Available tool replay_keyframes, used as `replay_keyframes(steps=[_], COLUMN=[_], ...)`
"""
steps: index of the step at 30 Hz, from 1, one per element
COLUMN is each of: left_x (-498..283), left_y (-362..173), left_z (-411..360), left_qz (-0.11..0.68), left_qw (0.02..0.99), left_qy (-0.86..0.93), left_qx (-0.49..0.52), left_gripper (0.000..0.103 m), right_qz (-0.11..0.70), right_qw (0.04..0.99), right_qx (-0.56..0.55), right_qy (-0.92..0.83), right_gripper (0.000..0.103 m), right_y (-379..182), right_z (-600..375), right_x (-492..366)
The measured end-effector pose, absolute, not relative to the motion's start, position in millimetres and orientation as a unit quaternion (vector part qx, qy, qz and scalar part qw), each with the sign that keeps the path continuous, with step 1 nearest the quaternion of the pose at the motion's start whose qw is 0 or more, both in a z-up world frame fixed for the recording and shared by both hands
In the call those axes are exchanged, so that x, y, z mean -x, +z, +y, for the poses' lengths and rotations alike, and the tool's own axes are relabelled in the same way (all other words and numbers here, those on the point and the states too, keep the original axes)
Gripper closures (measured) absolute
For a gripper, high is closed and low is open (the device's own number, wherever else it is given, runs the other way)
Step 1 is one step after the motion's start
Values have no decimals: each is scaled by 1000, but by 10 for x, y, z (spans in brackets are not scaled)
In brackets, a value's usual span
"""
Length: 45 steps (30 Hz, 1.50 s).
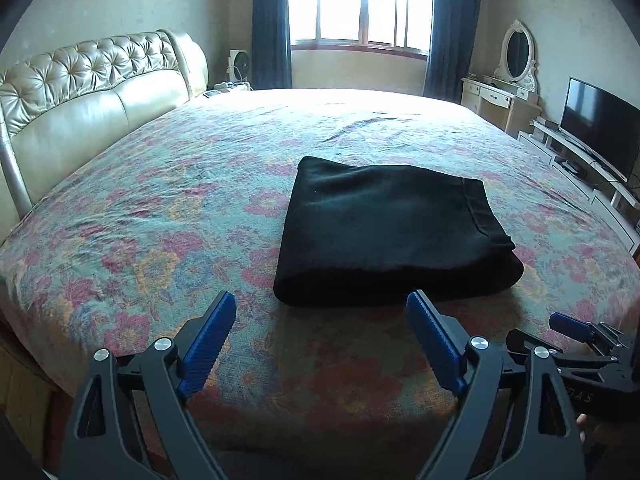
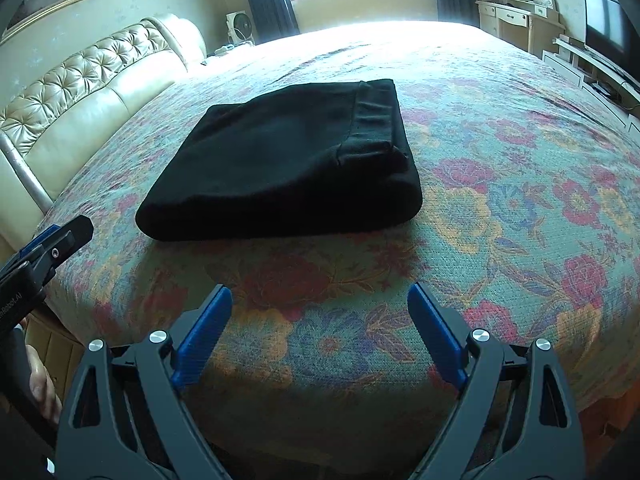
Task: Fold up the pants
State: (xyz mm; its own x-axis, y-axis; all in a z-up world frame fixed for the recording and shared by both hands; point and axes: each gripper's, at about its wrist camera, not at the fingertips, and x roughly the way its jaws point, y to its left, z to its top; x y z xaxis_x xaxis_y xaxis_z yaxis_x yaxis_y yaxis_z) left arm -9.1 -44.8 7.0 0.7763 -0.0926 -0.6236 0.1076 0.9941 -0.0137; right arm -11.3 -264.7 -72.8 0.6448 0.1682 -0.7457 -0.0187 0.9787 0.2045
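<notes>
The left gripper [image 1: 318,310] is hovering with its jaws spread wide and nothing between them, just short of the near edge of the black pants [image 1: 388,236]. The right gripper [image 2: 320,304] is hanging beside it, likewise released and empty, a little further back over the flowered bedspread [image 2: 500,208]. The pants are lying on the bed as a compact, thick rectangle, hem band showing on top at the right side. To my eye the folding is looking finished, or nearly so. If anything is left, it is calling for a light press to flatten the bundle, or simply drawing both grippers away.
</notes>
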Motion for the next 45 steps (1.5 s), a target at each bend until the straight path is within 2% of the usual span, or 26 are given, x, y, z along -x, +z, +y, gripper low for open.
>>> replay_keyframes(steps=[18, 24, 45], left_x=[31, 87, 60], left_y=[0, 39, -64], left_z=[-457, -465, -513], left_qz=[353, 335, 365], left_qw=[935, 941, 930], left_qy=[-44, -46, -41], left_qx=[-10, -12, -18], left_gripper=[17, 17, 17], right_qz=[427, 418, 374], right_qw=[898, 902, 924], right_qx=[-91, -89, -69], right_qy=[57, 53, 46], right_gripper=[13, 13, 13], right_y=[-792, -751, -358], right_z=[-2621, -2645, -2636], right_x=[109, 120, 155])
